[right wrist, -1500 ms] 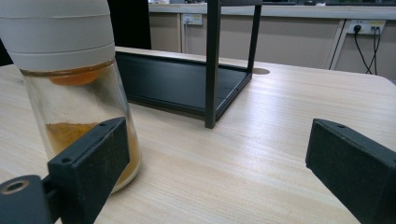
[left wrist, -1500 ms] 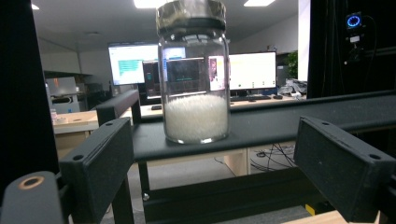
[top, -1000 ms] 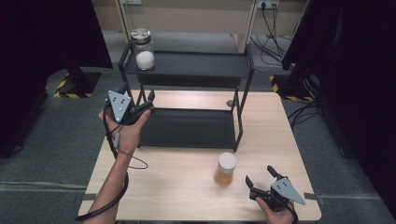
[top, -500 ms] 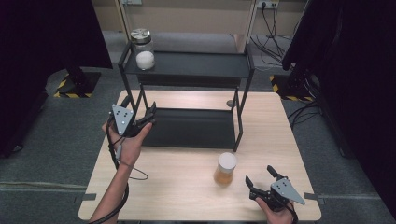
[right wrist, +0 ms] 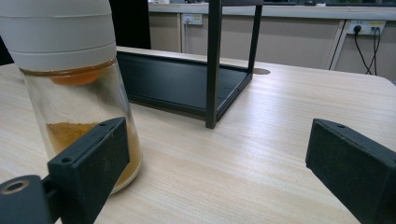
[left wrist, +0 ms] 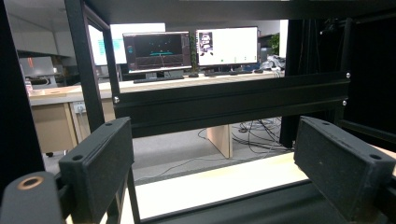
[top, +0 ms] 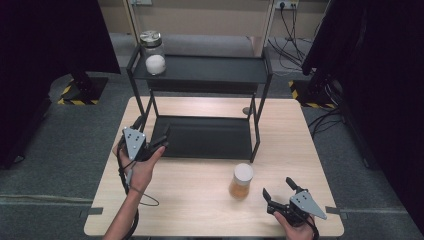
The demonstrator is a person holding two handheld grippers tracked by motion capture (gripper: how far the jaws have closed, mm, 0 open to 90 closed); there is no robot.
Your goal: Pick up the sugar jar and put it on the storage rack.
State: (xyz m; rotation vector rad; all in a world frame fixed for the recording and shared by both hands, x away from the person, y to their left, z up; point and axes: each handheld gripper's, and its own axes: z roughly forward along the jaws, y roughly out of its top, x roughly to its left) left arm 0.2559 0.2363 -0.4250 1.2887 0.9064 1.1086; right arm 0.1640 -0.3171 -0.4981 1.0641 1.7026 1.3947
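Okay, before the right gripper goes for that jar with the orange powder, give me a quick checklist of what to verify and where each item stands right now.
1. Right gripper open wide enough for the jar: ok, jaws spread apart.
2. Jar with orange powder upright on the table, white lid on: ok.
3. Jar lined up between the jaws: not ok; in the right gripper view it sits at the left jaw, not centred.
4. Path to the jar free: ok, bare table between them.
5. Left gripper out of the way: ok, open at the rack's lower shelf.
6. Top shelf has room beside the white-powder jar: ok.
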